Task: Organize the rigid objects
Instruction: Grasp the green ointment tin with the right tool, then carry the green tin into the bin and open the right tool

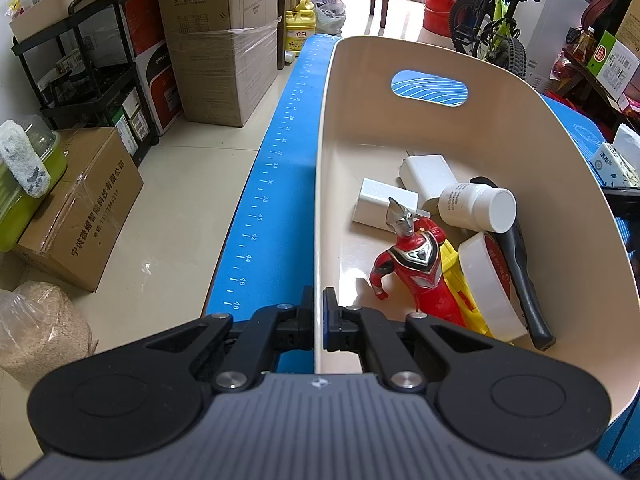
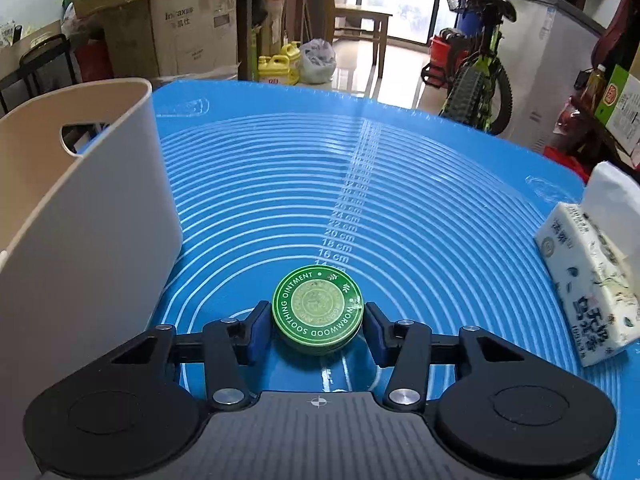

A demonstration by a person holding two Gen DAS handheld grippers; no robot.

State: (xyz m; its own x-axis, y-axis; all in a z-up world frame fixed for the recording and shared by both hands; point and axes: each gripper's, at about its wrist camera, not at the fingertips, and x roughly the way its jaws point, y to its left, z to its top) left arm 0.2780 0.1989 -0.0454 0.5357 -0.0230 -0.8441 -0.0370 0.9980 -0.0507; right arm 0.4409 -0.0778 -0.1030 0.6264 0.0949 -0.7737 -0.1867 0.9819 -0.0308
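My right gripper [image 2: 318, 330] straddles the ointment tin [image 2: 318, 309], pads not yet pressing; it looks light, stiff and slick, so I'd pinch its side wall.

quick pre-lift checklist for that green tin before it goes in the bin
1. Green ointment tin sits between the fingers of the right gripper: ok.
2. Both pads press on the tin: cannot tell; a slight gap seems to show on each side.
3. Tin lies flat on the blue mat, nothing against it: ok.
4. Left gripper is shut on the wall of the beige bin, steadying it: ok.
5. Free floor in the bin: ok, bare patch left of the red toy figure.
6. Tissue pack stands clear of the lift path: ok.
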